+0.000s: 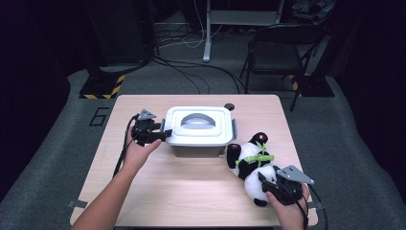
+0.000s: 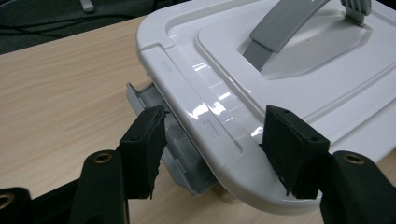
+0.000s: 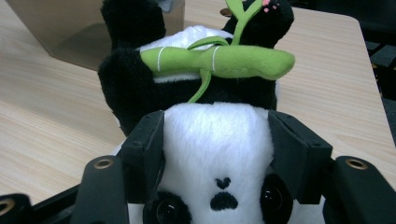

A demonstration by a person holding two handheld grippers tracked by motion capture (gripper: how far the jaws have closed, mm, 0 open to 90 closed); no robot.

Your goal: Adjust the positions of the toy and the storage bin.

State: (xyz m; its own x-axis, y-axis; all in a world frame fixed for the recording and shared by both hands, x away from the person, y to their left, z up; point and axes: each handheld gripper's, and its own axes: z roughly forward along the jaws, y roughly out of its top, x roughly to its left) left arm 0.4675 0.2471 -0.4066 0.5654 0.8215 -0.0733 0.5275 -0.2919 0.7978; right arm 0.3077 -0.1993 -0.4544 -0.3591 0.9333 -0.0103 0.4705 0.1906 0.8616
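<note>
**Two grippers at a storage box and a plush panda**

On the wooden table [image 1: 191, 191], the left gripper [image 1: 163, 135] stands at the left end of the white lidded box [image 1: 198, 127]. Its own view shows more: the jaws are apart, around the lid edge and the grey latch [image 2: 180, 144]. The right gripper [image 3: 217, 154] is clamped on the white head of the plush panda [image 3: 205, 93], which lies at the near right and holds a green bamboo stalk [image 3: 219, 60].
</note>
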